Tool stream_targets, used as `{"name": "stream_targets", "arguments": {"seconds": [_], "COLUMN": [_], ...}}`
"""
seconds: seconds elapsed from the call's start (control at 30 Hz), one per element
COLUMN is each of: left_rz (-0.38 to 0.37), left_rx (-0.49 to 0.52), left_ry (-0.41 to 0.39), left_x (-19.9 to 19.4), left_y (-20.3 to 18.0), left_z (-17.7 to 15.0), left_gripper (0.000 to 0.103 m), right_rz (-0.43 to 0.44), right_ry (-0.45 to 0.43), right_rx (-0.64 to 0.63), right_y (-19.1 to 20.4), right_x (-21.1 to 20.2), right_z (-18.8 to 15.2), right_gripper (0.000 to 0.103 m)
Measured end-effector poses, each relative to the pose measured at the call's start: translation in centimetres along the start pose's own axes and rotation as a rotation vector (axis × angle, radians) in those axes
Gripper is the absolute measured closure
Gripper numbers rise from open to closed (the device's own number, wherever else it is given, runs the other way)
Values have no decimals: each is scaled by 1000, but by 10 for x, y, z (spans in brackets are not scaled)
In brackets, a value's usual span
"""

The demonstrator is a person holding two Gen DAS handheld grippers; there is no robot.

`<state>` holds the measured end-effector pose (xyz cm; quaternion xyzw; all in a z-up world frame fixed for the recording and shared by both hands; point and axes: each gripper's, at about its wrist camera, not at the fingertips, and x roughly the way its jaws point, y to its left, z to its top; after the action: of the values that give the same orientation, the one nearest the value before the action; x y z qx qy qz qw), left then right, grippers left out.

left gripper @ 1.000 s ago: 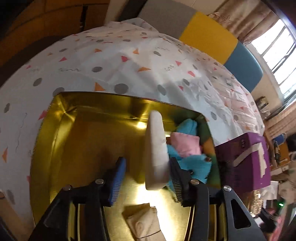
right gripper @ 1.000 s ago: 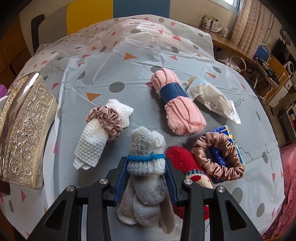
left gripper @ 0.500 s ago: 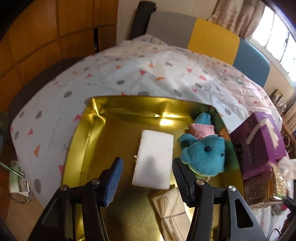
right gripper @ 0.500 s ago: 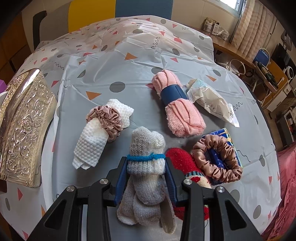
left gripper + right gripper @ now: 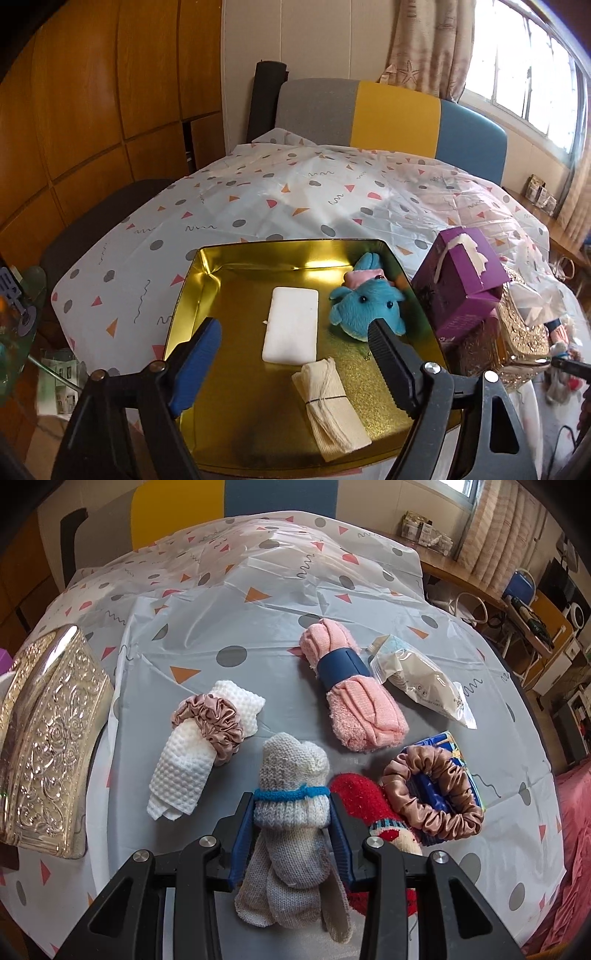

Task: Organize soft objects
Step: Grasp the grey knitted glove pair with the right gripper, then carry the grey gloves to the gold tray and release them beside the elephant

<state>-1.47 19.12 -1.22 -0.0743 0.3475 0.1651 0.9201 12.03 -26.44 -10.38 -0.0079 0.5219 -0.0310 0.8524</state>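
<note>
A gold tin (image 5: pixel 192 291) holds a white sponge block (image 5: pixel 291 325) lying flat, a blue plush toy (image 5: pixel 364 308) and a cream cloth bundle (image 5: pixel 328 402). My left gripper (image 5: pixel 291 354) hovers above the tin's near part, its jaws opening wide with nothing between them. In the right wrist view my right gripper (image 5: pixel 291 819) is shut on the grey knitted gloves (image 5: pixel 291 812), gripping them just under their blue tie, still resting on the table. Around them lie a white waffle cloth with a scrunchie (image 5: pixel 201 738), a pink towel roll (image 5: pixel 354 705) and a red sock (image 5: pixel 365 805).
A purple tissue box (image 5: pixel 461 284) and an embossed gold lid (image 5: pixel 48 742) stand between tin and loose items. A brown scrunchie (image 5: pixel 432 794) on a blue packet and a plastic sachet (image 5: pixel 417 679) lie at the right. A multicoloured chair back (image 5: pixel 391 114) is beyond the table.
My left gripper let go of the white sponge, which fell flat in the tin, then drew back and up with its jaws spreading. The right gripper stayed still on the gloves.
</note>
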Motion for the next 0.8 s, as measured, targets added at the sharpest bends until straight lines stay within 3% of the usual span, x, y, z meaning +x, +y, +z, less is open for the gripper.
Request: {"name": "stream_targets", "arguments": {"seconds": [0.2,0.37,0.57,0.8], "left_rz": [2,-6,-13,-16], "left_rx": [12,20,23,5], "left_ry": [10,27,43,54], "left_x": [-5,-4,-2,3], "left_y": [-5,-6,-6,4], "left_z": [-8,-14,-18,-21], "left_gripper": [21,21,21,21], "right_rz": [13,109,91,142], "right_ry": [-31,-155,-70,-184], "right_rx": [34,52,63,130], "right_y": [-5,-3,-2,-9], "right_x": [-6,-32,-17,-64], "right_z": [2,6,5,10], "right_gripper": [68,69,69,69]}}
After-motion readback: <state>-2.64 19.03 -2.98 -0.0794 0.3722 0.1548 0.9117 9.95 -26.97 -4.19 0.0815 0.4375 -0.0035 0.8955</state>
